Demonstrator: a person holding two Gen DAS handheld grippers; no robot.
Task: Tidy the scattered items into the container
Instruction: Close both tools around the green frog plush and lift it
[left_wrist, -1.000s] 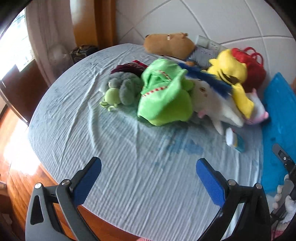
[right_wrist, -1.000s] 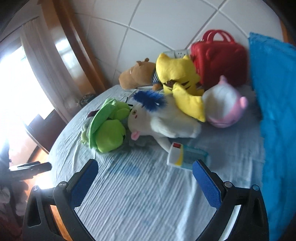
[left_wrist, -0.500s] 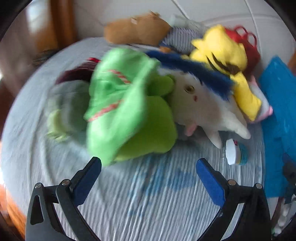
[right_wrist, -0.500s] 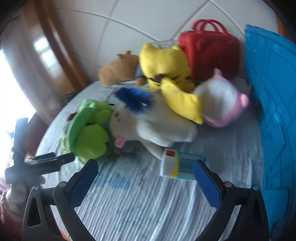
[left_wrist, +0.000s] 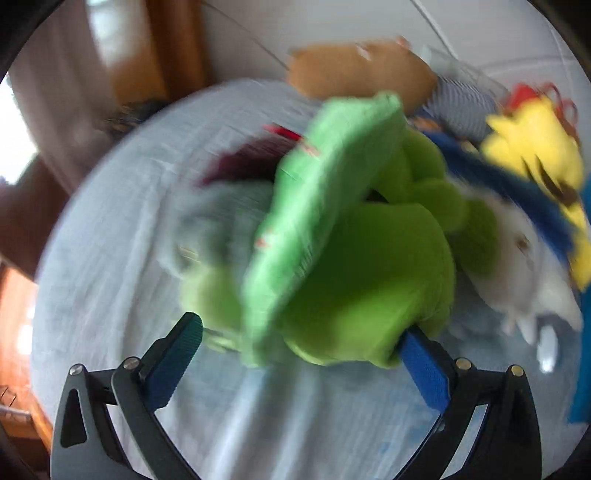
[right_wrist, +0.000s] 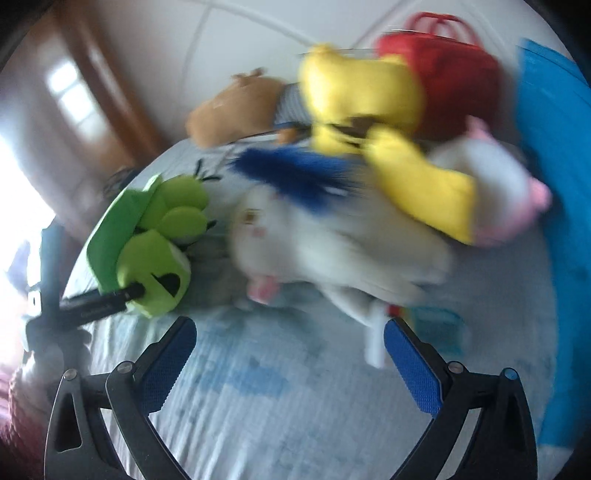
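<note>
We have advanced the left gripper (left_wrist: 301, 349) since a second ago: its fingers, apart, now flank the green plush (left_wrist: 354, 258) on the worktop (left_wrist: 110, 240). Right gripper (right_wrist: 290, 345) fingers are apart, empty. The blue container (right_wrist: 554, 155) lies beyond; contents not visible.

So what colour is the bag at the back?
Red bag, red handles on top. Right wrist view shows it best.

no readable text, frames motion-blurred

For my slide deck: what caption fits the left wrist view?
Open left gripper closing in on the green plush toy, jaws straddling it on the blue bedsheet.
</note>
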